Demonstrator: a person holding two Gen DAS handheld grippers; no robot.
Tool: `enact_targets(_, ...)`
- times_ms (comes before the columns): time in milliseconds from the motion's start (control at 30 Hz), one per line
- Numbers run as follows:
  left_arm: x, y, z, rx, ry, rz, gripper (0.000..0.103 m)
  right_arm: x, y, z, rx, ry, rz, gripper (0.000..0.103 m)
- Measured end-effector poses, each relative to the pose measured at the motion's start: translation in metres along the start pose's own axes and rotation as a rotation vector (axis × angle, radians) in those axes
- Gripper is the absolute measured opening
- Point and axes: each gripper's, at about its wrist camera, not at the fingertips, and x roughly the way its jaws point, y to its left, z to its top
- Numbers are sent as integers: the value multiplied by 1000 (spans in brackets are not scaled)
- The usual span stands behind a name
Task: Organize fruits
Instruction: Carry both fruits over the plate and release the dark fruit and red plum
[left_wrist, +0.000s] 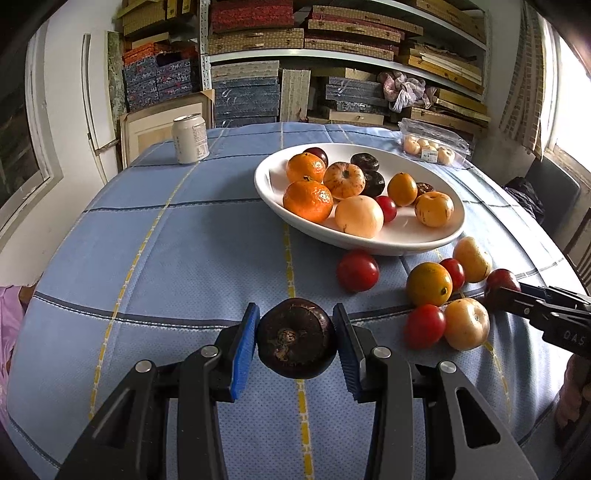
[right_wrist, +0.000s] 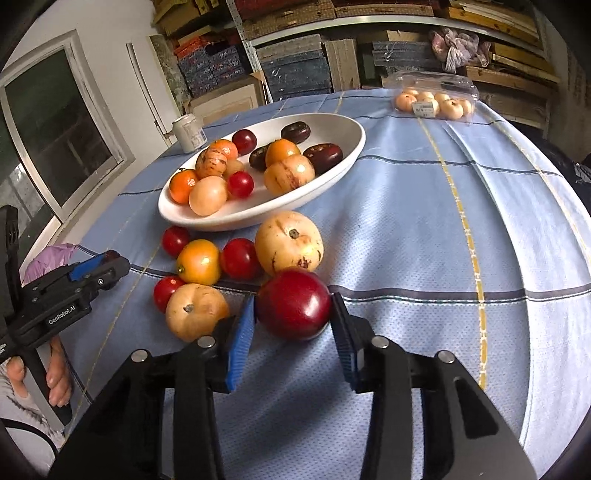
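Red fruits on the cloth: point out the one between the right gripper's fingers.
It is the big dark-red fruit, between the right gripper pads, nearest that camera. The other red ones are smaller and lie farther left, beside the orange and yellow fruits.

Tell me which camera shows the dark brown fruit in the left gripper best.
Left wrist view: the dark brown fruit sits large between the left gripper fingers. The right wrist view shows that gripper side-on, with the fruit hidden.

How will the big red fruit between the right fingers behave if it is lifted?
The red fruit looks round and glossy, so it may slip between the pads or roll once released. It looks firm, so probably stiff. The right gripper brackets it on the tablecloth.
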Motion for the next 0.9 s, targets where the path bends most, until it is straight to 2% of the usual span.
enact_targets(233, -3, 6, 12, -33, -15, -20, 41, -28, -1, 4, 9, -106, 10, 40)
enact_targets(433, -2, 12, 61, -66, -50, -12, 41, -50, -2, 40, 12, -189, 15, 40)
enact_targets(533, 3, 4, 84, -82, -56, -34, 41, -54, 2, 64, 1, -221, 21, 40)
enact_targets(700, 20, -34, 97, -26, -46, -87, 41, -40, 4, 109, -3, -249, 24, 40)
enact_targets(900, 51, -76, 99, 36, -1, -128, 41, 1, -5, 151, 15, -223, 16, 39)
